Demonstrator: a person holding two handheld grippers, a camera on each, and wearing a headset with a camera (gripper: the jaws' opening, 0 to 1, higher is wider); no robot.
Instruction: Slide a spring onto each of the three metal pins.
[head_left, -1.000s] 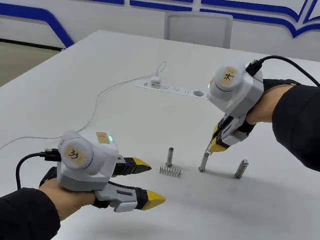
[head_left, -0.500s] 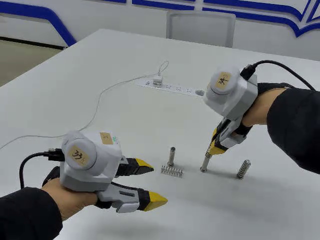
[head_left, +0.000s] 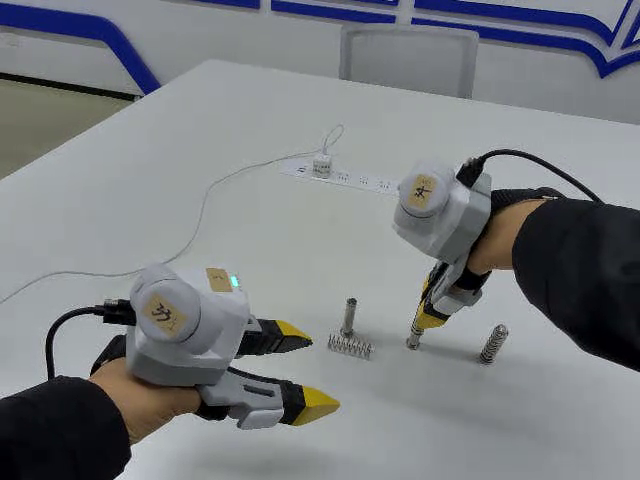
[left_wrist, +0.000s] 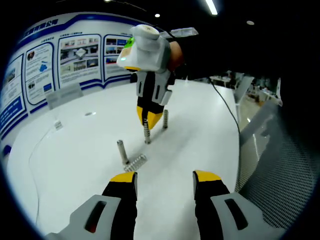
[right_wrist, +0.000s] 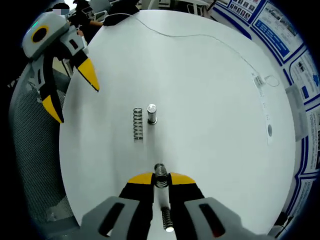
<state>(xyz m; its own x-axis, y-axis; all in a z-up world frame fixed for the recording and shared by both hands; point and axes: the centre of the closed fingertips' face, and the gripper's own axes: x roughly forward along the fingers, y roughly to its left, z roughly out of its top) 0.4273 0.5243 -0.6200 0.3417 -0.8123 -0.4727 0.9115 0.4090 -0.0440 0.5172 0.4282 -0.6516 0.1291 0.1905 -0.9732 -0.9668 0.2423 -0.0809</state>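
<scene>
- Head view: the left gripper (head_left: 300, 366) is being held low at the near left of the white table (head_left: 250, 110), with its jaws spread apart and nothing between them.
- The right gripper (head_left: 428, 320) is being pointed steeply down onto the middle pin (head_left: 413, 340), with its tips drawn together at the pin's top. What is being gripped is too small to tell here.
- The bare pin (head_left: 349, 314) is being shown upright just left of the middle pin, and the loose spring (head_left: 349, 346) is lying flat against its foot.
- The far pin (head_left: 493, 341) is standing to the right, wrapped by the seated spring (head_left: 489, 349).
- A power strip (head_left: 345, 178) is lying farther back.
- Left gripper view: the left gripper (left_wrist: 165, 177) is being shown with a wide gap between its yellow tips, aimed toward the pins.
- The loose spring (left_wrist: 136, 162) is lying nearest, beside the bare pin (left_wrist: 121, 150).
- The right gripper (left_wrist: 150, 116) is being lowered over the middle pin (left_wrist: 147, 134), with the far pin (left_wrist: 165, 118) just behind.
- Right gripper view: the right gripper (right_wrist: 160, 179) is being clamped on the gripped spring (right_wrist: 160, 175), which is sitting over the middle pin's top.
- Ahead, the bare pin (right_wrist: 152, 114) and the loose spring (right_wrist: 137, 123) are lying side by side.
- The seated spring (right_wrist: 166, 219) is showing between the jaw bodies.
- The left gripper (right_wrist: 72, 92) is being held gaping at the upper left.
</scene>
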